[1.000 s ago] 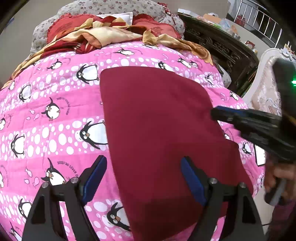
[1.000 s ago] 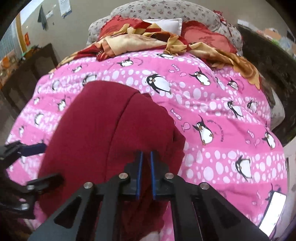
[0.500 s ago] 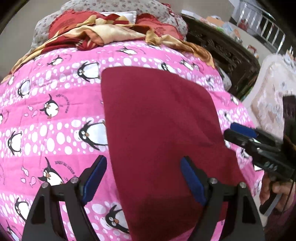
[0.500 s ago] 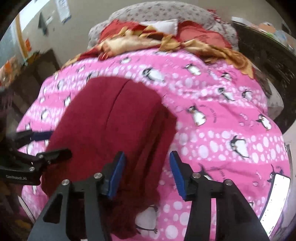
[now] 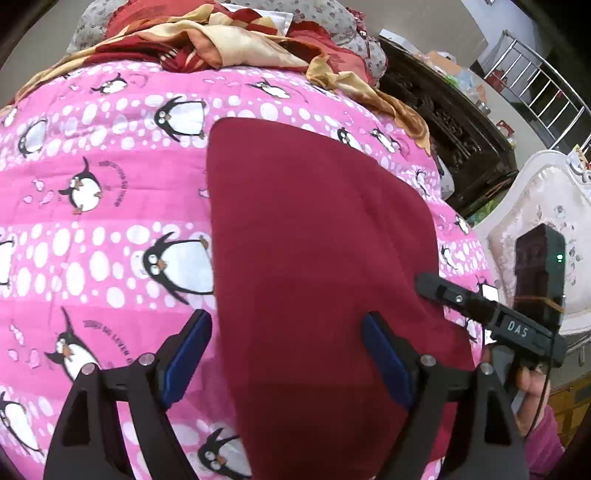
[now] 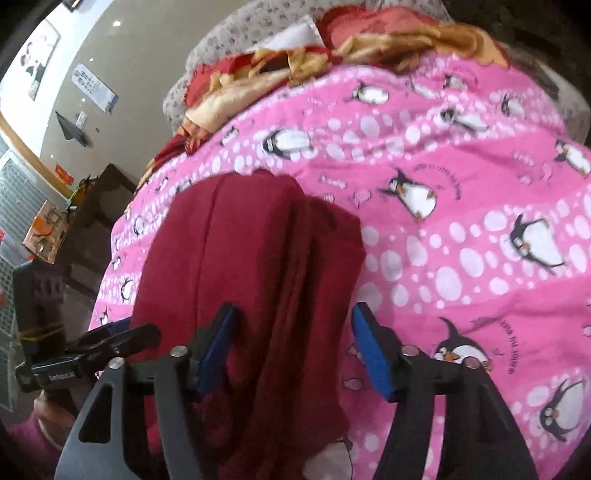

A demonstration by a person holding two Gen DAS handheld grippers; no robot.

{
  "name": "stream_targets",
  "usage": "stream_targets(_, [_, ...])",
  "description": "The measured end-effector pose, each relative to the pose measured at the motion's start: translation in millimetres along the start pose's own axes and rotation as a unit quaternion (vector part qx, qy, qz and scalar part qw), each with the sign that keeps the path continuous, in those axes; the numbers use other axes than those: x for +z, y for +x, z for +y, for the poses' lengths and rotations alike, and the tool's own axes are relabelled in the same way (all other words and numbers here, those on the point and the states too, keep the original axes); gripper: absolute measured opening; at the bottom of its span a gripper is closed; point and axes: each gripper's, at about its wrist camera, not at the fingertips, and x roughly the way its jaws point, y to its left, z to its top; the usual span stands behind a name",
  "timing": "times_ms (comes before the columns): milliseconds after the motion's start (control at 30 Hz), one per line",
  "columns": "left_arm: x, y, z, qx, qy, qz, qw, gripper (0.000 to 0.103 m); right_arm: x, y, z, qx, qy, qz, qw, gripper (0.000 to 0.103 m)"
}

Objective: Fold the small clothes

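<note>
A dark red garment [image 5: 314, 266] lies folded lengthwise on the pink penguin quilt [image 5: 103, 229]. Its right side is doubled over in soft pleats in the right wrist view [image 6: 258, 266]. My left gripper [image 5: 284, 354] is open and empty, its jaws straddling the garment's near left edge. My right gripper [image 6: 291, 350] is open and empty over the near right folded edge. The right gripper also shows from the side in the left wrist view [image 5: 480, 306]. The left gripper shows at the left in the right wrist view [image 6: 96, 350].
A crumpled red and gold blanket [image 5: 221, 40] and a floral pillow [image 5: 332, 14] lie at the head of the bed. A dark carved cabinet [image 5: 450, 122] stands to the right, with a white upholstered chair [image 5: 535, 206] nearer. A dark table [image 6: 92, 221] stands left.
My right gripper was shut on the garment's right edge, then opened and let it go. It has drawn back toward the near edge. The left gripper stayed open and shifted slightly.
</note>
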Motion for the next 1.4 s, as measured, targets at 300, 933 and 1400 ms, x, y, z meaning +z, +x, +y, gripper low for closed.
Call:
stream_targets(300, [-1.4, 17.6, 2.1, -0.039, -0.014, -0.002, 0.9991, 0.083, -2.2, 17.6, 10.3, 0.033, 0.014, 0.014, 0.999, 0.057])
stream_targets(933, [-10.7, -43.6, 74.0, 0.071, -0.044, 0.003, 0.9965, 0.066, 3.0, 74.2, 95.4, 0.031, -0.057, 0.082, 0.995, 0.058])
stream_targets(1400, [-14.9, -81.8, 66.0, 0.164, 0.0, -0.097, 0.9818, 0.079, -40.0, 20.9, 185.6, -0.021, -0.281, 0.044, 0.959, 0.033])
